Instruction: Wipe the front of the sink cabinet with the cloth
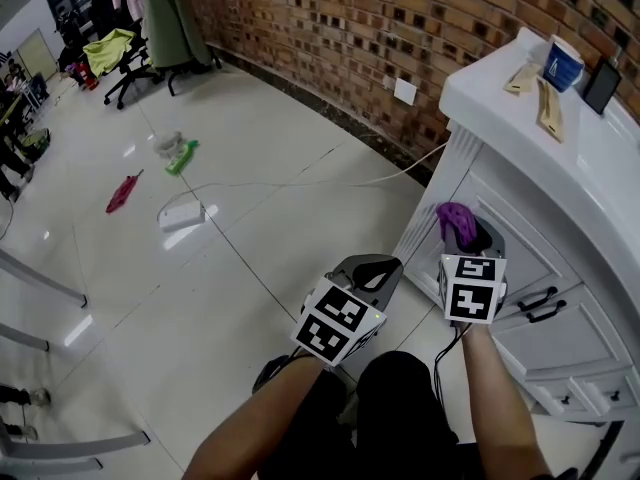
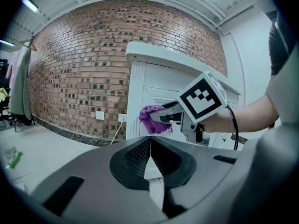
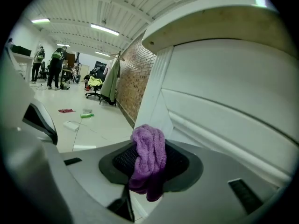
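Observation:
A purple cloth point(image 3: 148, 160) is pinched in my right gripper point(image 1: 462, 230), which is shut on it. The cloth point(image 1: 455, 221) sits at the left end of the white sink cabinet front point(image 1: 520, 238), close to the corner post; whether it touches the panel I cannot tell. In the left gripper view the cloth point(image 2: 150, 118) and right gripper point(image 2: 161, 118) show before the cabinet point(image 2: 154, 87). My left gripper point(image 1: 375, 271) is shut and empty, held lower left of the right one, off the cabinet; its jaws point(image 2: 150, 146) meet along a line.
Black drawer handles point(image 1: 537, 304) sit on the cabinet front. A blue cup point(image 1: 563, 64) and small items stand on the countertop point(image 1: 600, 158). A white cable point(image 1: 300, 183) runs over the tiled floor to a power strip point(image 1: 181, 215). Brick wall point(image 1: 420, 38) behind; office chair point(image 1: 125, 63) far left.

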`<state>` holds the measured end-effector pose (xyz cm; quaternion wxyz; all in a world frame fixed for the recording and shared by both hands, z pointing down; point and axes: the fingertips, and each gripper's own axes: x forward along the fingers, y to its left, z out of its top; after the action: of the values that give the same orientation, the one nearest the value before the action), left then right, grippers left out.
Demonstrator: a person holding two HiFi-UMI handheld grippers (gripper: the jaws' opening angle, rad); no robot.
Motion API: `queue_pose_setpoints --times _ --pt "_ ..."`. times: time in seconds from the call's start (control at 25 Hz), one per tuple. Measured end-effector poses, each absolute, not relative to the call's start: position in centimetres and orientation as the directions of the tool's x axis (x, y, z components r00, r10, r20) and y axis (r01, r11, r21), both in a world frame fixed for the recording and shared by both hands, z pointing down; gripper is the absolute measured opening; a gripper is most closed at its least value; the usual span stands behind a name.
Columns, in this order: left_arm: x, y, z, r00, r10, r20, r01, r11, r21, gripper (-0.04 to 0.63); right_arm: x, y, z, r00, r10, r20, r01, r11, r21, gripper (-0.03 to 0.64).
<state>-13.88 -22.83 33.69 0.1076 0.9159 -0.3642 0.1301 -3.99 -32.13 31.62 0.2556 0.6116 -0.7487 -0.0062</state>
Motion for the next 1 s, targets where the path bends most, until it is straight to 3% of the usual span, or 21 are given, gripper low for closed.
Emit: queue_pose_setpoints --times 1.0 --pt "-10.2 -24.5 29.9 0.733 -0.629 0.258 -0.666 -0.74 0.091 0.005 -2.2 -28.8 20.4 -0.14 -0.977 0.163 -0.933 0.185 0.309 0.141"
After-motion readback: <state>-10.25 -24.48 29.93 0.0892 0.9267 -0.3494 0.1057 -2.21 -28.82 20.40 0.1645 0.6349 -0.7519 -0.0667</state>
